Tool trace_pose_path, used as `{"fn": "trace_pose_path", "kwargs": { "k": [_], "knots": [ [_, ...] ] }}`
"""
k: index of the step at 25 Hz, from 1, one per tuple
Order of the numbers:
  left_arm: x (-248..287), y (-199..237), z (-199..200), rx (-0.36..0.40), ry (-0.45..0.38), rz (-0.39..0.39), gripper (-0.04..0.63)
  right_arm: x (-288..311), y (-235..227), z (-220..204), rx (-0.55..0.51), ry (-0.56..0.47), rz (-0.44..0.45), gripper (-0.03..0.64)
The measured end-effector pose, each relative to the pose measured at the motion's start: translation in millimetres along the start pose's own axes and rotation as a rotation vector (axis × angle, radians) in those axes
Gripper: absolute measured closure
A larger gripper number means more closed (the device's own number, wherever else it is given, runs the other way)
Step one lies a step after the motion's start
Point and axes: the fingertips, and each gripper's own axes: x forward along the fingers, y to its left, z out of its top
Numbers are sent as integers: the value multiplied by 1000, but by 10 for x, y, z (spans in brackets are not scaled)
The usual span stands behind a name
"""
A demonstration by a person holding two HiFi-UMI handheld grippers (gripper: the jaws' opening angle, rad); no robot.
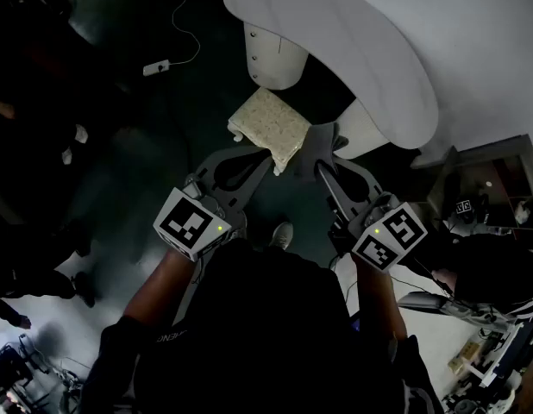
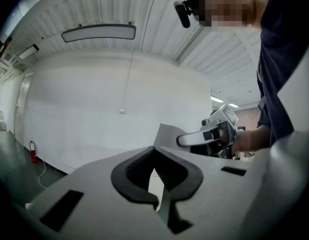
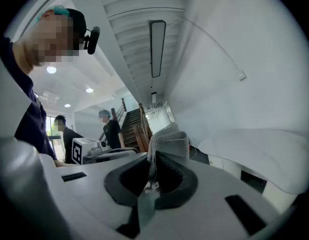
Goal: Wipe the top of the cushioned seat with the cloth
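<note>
- While the cloth (image 1: pixel 271 128) hangs at mid-frame of the head view, over the dark floor and just below the seat (image 1: pixel 353 50), we find no contact between the two. In our judgement wiping has not begun.
- Right gripper (image 3: pixel 152 181): the jaws are clamped on a bunched fold of cloth, which stands up between the pads.
- Left gripper (image 2: pixel 157 189): the jaws are drawn almost together with a thin pale strip between them. In the head view its tips meet the cloth's lower corner, so we judge that it pinches that corner.
- Recommended: hold both grips firm and carry the cloth up onto the seat's top. Spread it flat rather than bunched and drag it in overlapping passes along the curve. Tilt the jaws so that cloth, not hard tips, bears on the cushion.
- Surroundings: a power strip (image 1: pixel 156 67) with its cable lies on the floor at upper left, well apart. A white pedestal (image 1: pixel 275 54) stands under the seat, just above the cloth. A shoe (image 1: pixel 282 235) shows lower down.
- Obstructions: the seat's overhanging rim lies between the cloth and the top. Bystanders (image 3: pixel 112 131) at the left of the right gripper view look well clear.
</note>
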Motion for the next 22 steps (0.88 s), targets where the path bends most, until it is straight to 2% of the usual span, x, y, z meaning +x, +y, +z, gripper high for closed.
{"fn": "trace_pose_path", "kwargs": {
  "k": [3,7,22],
  "knots": [
    [12,4,43,-5,-20,12,588,-10,1,-4,0,1,3,584],
    [2,0,-2,-1,16,16,588,-19,3,-1,1,1,6,584],
    [61,7,-49,-6,-29,35,588,-15,-72,-98,-1,6,24,584]
  ]
}}
